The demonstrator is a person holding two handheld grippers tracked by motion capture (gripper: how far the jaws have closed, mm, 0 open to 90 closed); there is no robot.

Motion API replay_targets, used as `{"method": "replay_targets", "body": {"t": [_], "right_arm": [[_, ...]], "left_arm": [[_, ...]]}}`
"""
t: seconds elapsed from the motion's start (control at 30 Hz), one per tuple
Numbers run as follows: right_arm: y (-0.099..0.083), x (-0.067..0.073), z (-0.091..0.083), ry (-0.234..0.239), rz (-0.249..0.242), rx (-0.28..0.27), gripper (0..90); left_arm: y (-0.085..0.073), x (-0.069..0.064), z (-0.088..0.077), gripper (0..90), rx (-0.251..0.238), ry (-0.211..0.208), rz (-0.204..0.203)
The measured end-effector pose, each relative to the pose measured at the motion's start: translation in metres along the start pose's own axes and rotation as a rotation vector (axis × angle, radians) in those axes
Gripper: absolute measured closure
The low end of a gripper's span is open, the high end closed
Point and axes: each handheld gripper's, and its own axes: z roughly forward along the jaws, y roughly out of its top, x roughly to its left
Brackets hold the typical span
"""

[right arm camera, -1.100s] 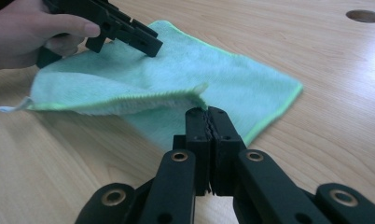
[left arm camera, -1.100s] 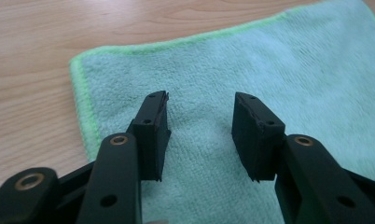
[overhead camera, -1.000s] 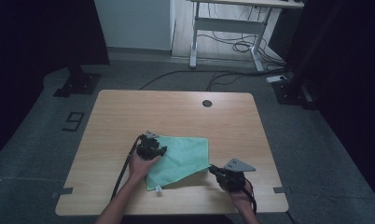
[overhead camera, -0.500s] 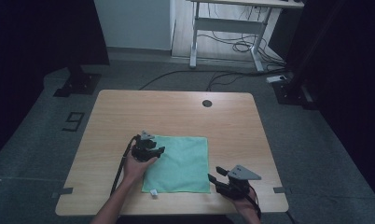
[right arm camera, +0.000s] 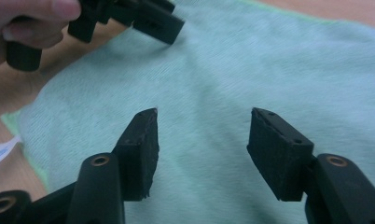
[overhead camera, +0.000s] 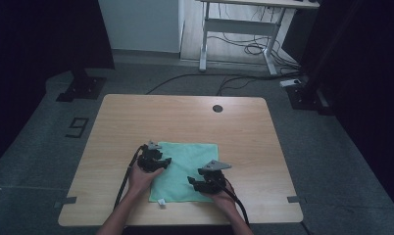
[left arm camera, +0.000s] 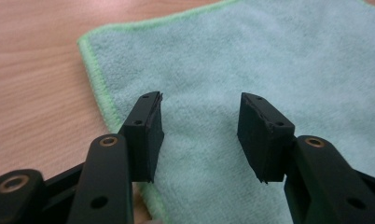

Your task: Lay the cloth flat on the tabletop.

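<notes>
A mint-green cloth [overhead camera: 185, 164] lies spread flat on the wooden table [overhead camera: 244, 132], with a white tag [overhead camera: 161, 201] at its near left corner. My left gripper [overhead camera: 160, 161] is over the cloth's left edge. In the left gripper view it [left arm camera: 199, 100] stands open just above the cloth [left arm camera: 269, 56], near the green hem. My right gripper [overhead camera: 194, 182] is over the cloth's near right part. It [right arm camera: 202, 114] is open too, low over the cloth [right arm camera: 279, 60], and faces the left gripper [right arm camera: 148, 18].
The table has a round cable hole [overhead camera: 217, 108] at its far middle. Bare wood [left arm camera: 36, 60] lies left of the cloth. On the floor beyond stand a white desk frame [overhead camera: 239, 29] with cables and a dark stand [overhead camera: 82, 85].
The cloth went from skewed and rumpled to flat and square. My right gripper let go of its right corner and moved left over the cloth. The left gripper barely moved.
</notes>
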Motion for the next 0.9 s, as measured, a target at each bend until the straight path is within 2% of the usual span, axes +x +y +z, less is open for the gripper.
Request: {"method": "replay_targets", "body": {"t": [0.03, 0.13, 0.33, 0.43, 0.53, 0.63, 0.77, 0.9], "right_arm": [[-0.001, 0.006, 0.004, -0.001, -0.011, 0.023, 41.4], [-0.004, 0.010, 0.008, -0.013, -0.022, 0.048, 40.1], [-0.006, 0.010, 0.010, -0.033, -0.031, 0.058, 39.7], [-0.007, 0.009, 0.010, -0.048, -0.043, 0.056, 40.5], [-0.007, 0.008, 0.010, -0.056, -0.053, 0.060, 41.0], [-0.006, 0.002, 0.010, -0.088, -0.075, 0.061, 42.6], [-0.006, -0.001, 0.009, -0.083, -0.063, 0.061, 42.7], [-0.008, -0.004, 0.007, -0.089, -0.078, 0.060, 42.8]], "left_arm": [[-0.001, 0.000, 0.000, 50.5, -0.003, 0.000, 0.002], [-0.002, 0.000, -0.001, 50.5, -0.005, 0.003, 0.003], [-0.002, -0.001, -0.001, 50.3, -0.003, 0.008, 0.004], [-0.002, -0.002, -0.001, 49.8, 0.000, 0.015, 0.010], [-0.001, -0.004, 0.000, 49.7, 0.004, 0.024, -0.001], [0.000, -0.006, 0.001, 49.1, 0.009, 0.025, 0.002], [0.001, -0.007, 0.001, 48.7, 0.014, 0.019, -0.008], [0.000, -0.009, 0.001, 48.6, 0.017, 0.003, -0.009]]}}
